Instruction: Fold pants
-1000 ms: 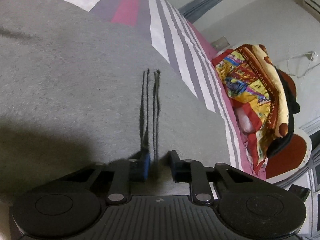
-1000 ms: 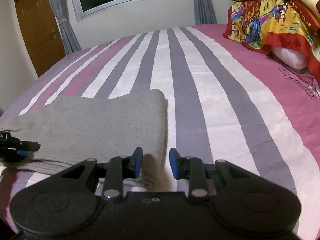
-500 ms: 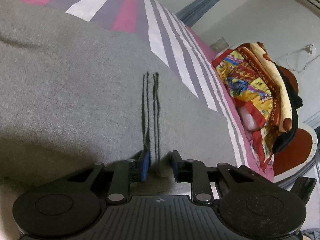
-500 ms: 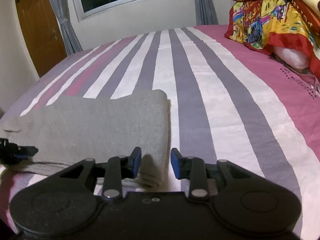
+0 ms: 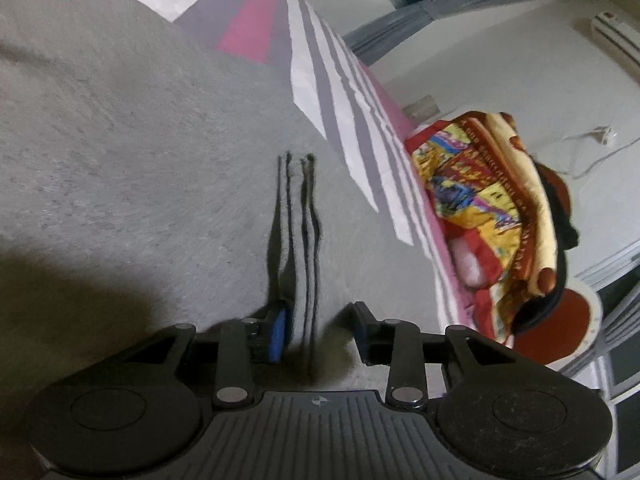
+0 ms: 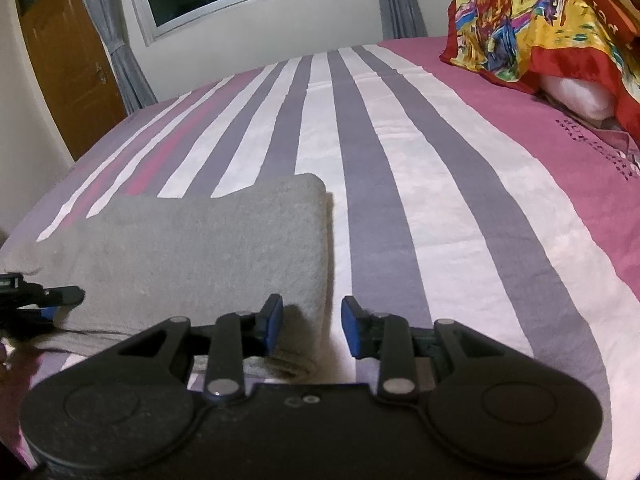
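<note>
Our left tongs [image 5: 318, 320] and right tongs [image 6: 312, 326] both stand spread, pinching nothing, low at the near edge of the grey pants [image 6: 208, 248], which lie in a flat folded stack on the striped bed [image 6: 460, 200]. We judge the folding nearly finished, perhaps only smoothing left.

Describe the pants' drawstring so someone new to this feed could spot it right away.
Start from the striped bed; the grey pants lie folded on its near left side. In the left wrist view, the drawstring lies on that fabric just ahead of the left gripper and its open jaws. It is the only dark, thin marking on plain grey cloth.
</note>
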A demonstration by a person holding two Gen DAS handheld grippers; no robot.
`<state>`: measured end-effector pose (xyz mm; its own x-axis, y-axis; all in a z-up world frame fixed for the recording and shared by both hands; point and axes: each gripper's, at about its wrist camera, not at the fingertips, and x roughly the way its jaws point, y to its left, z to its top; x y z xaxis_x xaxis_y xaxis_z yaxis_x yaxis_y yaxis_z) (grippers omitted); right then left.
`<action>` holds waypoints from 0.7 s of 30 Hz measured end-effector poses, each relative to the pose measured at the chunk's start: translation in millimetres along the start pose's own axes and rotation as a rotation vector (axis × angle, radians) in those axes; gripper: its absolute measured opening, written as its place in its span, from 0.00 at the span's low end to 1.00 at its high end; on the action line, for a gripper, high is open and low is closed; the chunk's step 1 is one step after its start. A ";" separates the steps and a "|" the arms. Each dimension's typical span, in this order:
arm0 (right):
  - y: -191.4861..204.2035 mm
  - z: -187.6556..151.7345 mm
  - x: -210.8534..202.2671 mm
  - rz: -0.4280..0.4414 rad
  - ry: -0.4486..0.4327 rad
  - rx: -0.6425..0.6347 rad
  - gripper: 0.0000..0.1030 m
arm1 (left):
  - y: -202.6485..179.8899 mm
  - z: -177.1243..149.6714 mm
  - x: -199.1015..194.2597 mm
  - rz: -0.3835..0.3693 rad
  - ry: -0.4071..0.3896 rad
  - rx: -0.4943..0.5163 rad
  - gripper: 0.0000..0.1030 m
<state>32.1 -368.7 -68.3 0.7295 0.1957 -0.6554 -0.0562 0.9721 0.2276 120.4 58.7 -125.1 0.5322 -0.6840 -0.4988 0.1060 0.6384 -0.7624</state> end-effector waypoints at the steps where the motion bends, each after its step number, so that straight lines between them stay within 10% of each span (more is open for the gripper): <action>1: -0.5 0.1 0.9 -0.003 0.005 0.001 0.31 | -0.4 -0.4 -1.3 -0.013 0.001 -0.005 0.28; 10: 4.7 -0.4 8.1 -0.024 0.021 -0.031 0.32 | -16.8 -6.2 -37.0 -0.073 -0.057 0.015 0.13; 14: 5.8 -1.5 4.5 -0.018 0.005 -0.039 0.32 | -12.6 -10.1 -35.7 0.059 -0.038 0.059 0.15; 21: 1.9 -0.7 2.7 -0.017 0.001 -0.018 0.32 | -6.8 -17.5 -36.1 0.027 -0.024 0.045 0.55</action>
<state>33.5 -366.2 -70.1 0.7301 0.1795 -0.6594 -0.0567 0.9775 0.2034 85.7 72.9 -109.1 0.5555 -0.6579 -0.5086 0.1288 0.6723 -0.7290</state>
